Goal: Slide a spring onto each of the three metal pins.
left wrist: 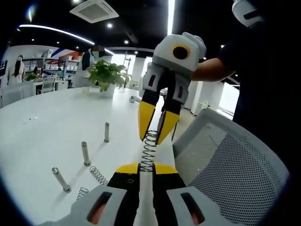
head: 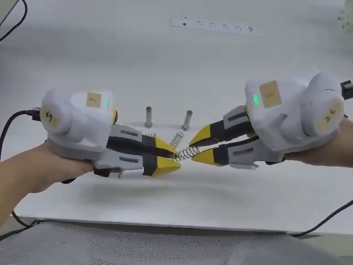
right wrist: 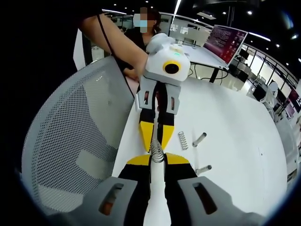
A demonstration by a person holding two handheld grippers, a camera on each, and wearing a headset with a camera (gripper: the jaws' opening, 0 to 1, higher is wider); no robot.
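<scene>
Metal spring (head: 185,154) spans left tongs (head: 176,161) to right tongs (head: 193,150), both gripping.

Left tool (head: 172,158) and right tool (head: 199,150) meet mid-frame, both pinching one spring (head: 186,153): centre blocked. Just behind: upright pin (head: 148,117), second pin (head: 187,120), loose spring (head: 176,139). Worktop (head: 182,204) open lower centre and upper frame.

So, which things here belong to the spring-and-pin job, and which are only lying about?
Job in hand:
- spring, held between the left gripper and right gripper
- three pins
- two loose springs

Lying about:
- power strip
- potted plant
- mesh chair
</scene>
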